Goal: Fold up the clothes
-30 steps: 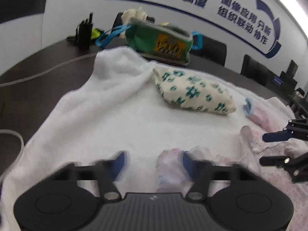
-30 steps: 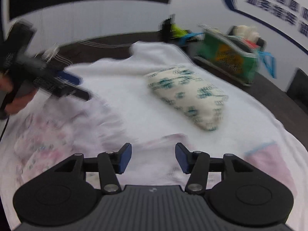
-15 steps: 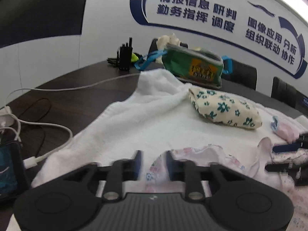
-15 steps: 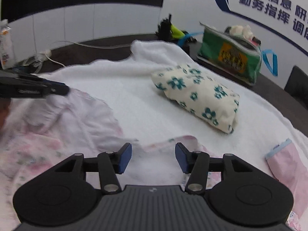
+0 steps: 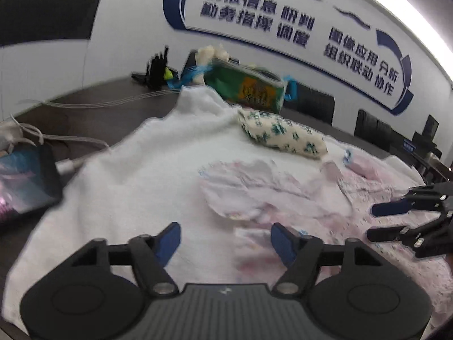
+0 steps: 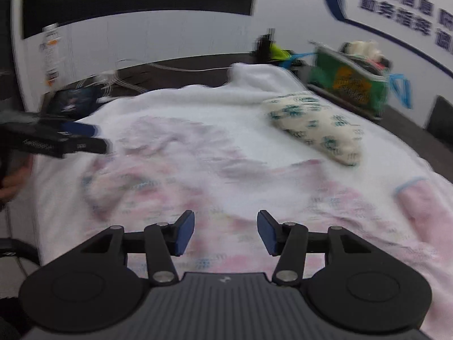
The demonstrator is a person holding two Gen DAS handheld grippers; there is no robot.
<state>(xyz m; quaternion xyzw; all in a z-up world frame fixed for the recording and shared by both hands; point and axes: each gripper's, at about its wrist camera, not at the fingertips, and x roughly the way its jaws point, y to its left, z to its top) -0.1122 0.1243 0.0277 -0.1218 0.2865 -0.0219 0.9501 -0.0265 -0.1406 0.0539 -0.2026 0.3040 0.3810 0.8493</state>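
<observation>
A pink floral garment (image 5: 269, 187) (image 6: 175, 170) lies crumpled on a white towel (image 5: 136, 175) (image 6: 226, 110) spread over the dark table. My left gripper (image 5: 225, 240) (image 6: 100, 140) hovers at the garment's near left edge. Its jaws are opening, and only the towel and a cloth edge lie below the gap; nothing is pinched. My right gripper (image 6: 225, 232) (image 5: 371, 220) stands open low over the garment's right part, its pads clear of the cloth. A folded cream bundle with teal flowers (image 5: 283, 136) (image 6: 314, 130) rests further back on the towel.
A folded pink piece with blue trim (image 5: 359, 164) (image 6: 424, 204) lies at the towel's right. A green bag (image 5: 249, 87) (image 6: 345, 82) stands behind. A phone (image 5: 22, 178) and white cables (image 5: 70, 138) lie left of the towel. A hand (image 6: 11, 181) holds the left gripper.
The left gripper's jaws stand much wider than half a second ago, and the pink garment lies out ahead of them. Both grippers have shifted sideways over the towel; the views are blurred.
</observation>
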